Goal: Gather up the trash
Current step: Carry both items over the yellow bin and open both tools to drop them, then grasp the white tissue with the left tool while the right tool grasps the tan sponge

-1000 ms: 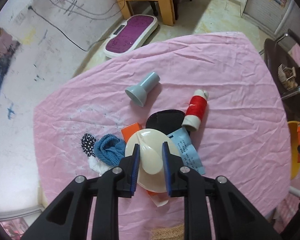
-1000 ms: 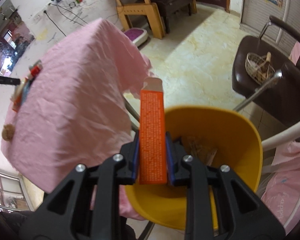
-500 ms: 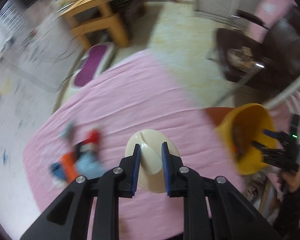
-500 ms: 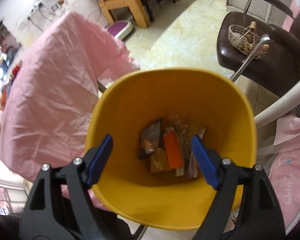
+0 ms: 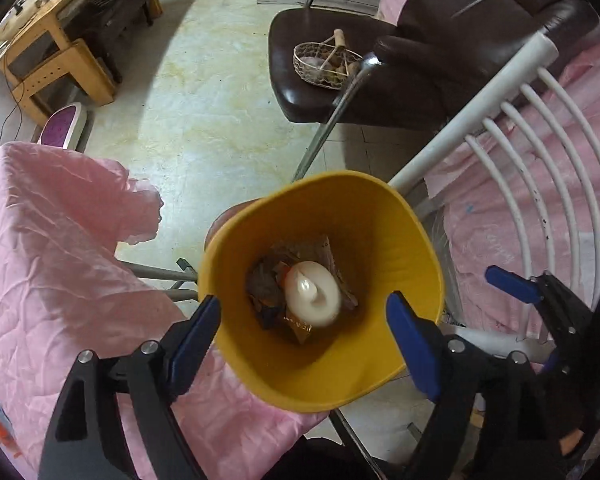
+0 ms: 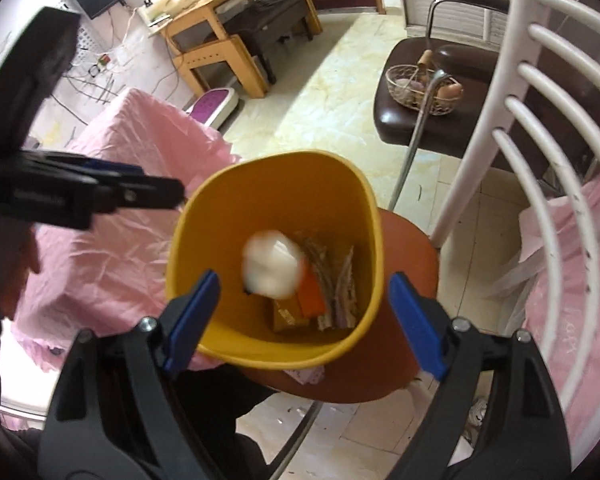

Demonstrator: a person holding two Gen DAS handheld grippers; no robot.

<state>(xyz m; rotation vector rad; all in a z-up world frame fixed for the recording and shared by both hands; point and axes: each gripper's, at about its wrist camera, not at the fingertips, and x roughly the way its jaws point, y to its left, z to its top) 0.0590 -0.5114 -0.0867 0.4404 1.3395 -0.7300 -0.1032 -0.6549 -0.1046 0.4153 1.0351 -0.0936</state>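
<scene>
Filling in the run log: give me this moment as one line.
left gripper: open over bin | right gripper: open over bin | cream lid: in yellow bin on wrappers

The left gripper (image 5: 304,336) hangs with its jaws spread wide and empty directly above the yellow bin (image 5: 412,240). A cream dome-shaped lid (image 5: 313,293) lies inside the bin on top of brown and orange wrappers (image 5: 266,290). The pink tablecloth (image 5: 60,264) drapes just left of the bin, the right gripper (image 5: 540,292) shows to the bin's right, and beyond it stands a dark leather chair (image 5: 420,80) holding a wire basket (image 5: 326,65).
</scene>
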